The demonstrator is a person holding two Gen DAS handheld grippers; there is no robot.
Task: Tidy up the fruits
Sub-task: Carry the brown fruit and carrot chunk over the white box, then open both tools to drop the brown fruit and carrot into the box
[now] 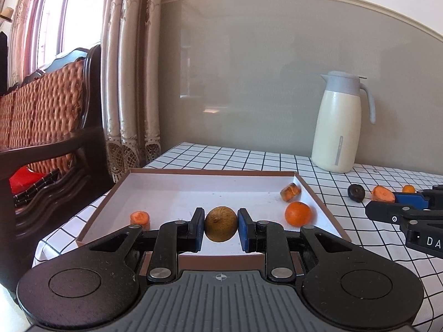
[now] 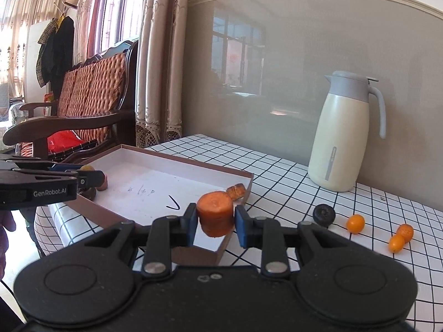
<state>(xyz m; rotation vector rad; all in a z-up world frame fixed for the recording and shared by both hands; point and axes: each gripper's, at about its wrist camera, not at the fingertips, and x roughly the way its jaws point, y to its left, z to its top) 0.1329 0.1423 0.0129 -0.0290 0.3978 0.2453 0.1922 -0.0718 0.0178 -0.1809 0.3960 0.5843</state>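
A worktop [image 2: 277, 171] covered in a white cloth with a black grid is shown. On it are set a shallow brown-rimmed tray [image 2: 166, 156], a cream jug with a grey lid [image 2: 343, 135], a dark round fruit [image 2: 324, 215], and three small orange fruits [image 2: 355, 223] near the right edge.

Daylight pours in through the window [image 1: 59, 16] at far left, where the panes are blown out to white in both views. Beside the window, the curtain [image 2: 159, 63] glows warm. Right of the window, the glossy grey wall panel [image 2: 277, 69] mirrors the panes as a soft reflection. Shadows on the checked tablecloth [image 1: 332, 215] are faint and diffuse. Fisheye bending curves the wall moulding, and the corners darken. Focus seems slightly soft farthest from the window.
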